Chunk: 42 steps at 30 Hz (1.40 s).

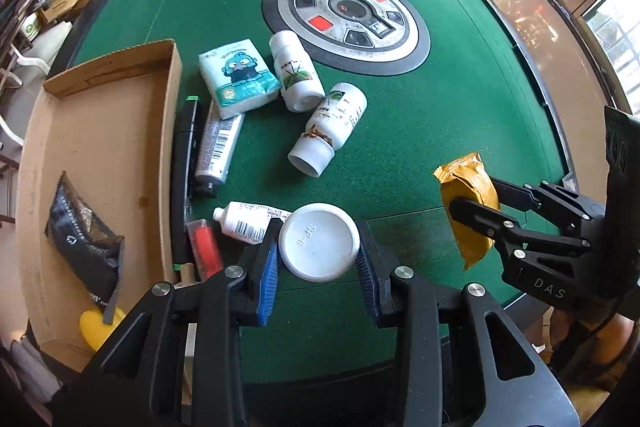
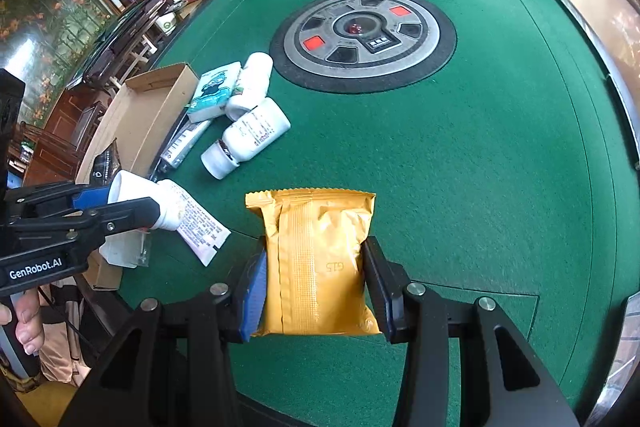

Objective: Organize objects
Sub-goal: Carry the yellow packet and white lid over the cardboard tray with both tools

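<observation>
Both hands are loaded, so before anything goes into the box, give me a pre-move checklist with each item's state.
1. Left gripper shut on the white bottle: ok.
2. Right gripper shut on the yellow packet: ok.
3. Cardboard box open on top, with bare floor: ok.
4. Black pouch already in the box: ok.
5. Two grippers apart from each other: ok.
6. Bottle cap tight: cannot tell.

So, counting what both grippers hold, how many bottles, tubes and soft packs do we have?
White bottles: 3, one held in the left gripper
Tubes: 2, grey tube and white tube
Soft packs: 3, tissue pack, yellow packet in the right gripper, black pouch in the cardboard box
Total: 8
</observation>
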Available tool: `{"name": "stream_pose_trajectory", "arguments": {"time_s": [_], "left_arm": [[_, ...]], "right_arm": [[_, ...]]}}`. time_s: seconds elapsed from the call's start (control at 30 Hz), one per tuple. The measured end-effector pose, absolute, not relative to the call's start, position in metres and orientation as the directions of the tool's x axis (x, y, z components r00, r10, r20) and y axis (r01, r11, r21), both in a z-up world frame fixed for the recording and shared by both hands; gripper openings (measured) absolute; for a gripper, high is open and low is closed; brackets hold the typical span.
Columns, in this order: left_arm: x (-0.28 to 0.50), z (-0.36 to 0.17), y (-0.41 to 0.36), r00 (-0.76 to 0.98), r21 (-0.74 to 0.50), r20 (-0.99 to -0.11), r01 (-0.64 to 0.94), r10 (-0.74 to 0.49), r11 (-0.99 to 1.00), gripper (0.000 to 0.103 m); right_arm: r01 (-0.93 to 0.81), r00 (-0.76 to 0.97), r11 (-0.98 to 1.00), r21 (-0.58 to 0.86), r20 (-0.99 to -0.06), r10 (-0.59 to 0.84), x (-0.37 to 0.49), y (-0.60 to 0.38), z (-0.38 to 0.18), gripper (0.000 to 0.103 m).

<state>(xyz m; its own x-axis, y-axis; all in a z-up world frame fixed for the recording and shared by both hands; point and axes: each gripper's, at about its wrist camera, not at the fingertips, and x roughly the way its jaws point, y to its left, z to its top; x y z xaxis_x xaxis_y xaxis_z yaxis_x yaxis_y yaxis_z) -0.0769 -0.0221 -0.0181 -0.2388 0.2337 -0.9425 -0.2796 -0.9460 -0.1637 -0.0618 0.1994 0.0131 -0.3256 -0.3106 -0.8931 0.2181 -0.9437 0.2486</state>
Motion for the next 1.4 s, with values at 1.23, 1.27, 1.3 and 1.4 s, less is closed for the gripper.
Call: {"name": "stream_pose_trajectory", "arguments": {"time_s": [1.23,1.27,1.3,1.4], "left_arm": [[-0.063,0.015,-0.142,-0.371,0.031,-0.928,-0.107,0.011,-0.994,0.034],[-0.063,0.015,-0.145,-0.371,0.03,-0.929,-0.102,0.01,-0.994,0.034],[-0.063,0.015,-0.148,-0.37,0.03,-0.929,-0.099,0.009,-0.995,0.034],[-0.062,0.015,-0.154,-0.365,0.024,-0.931,-0.089,0.01,-0.996,0.034]], "right_arm": [[0.465,-0.308,-0.847,0.255,-0.851,-0.425,-0.087,0.05,0.041,0.045],[0.471,-0.305,-0.845,0.254,-0.851,-0.426,-0.086,0.045,0.041,0.045],[0.475,-0.304,-0.843,0.252,-0.852,-0.427,-0.086,0.042,0.042,0.045],[0.487,-0.3,-0.838,0.248,-0.853,-0.427,-0.086,0.034,0.042,0.045]]}}
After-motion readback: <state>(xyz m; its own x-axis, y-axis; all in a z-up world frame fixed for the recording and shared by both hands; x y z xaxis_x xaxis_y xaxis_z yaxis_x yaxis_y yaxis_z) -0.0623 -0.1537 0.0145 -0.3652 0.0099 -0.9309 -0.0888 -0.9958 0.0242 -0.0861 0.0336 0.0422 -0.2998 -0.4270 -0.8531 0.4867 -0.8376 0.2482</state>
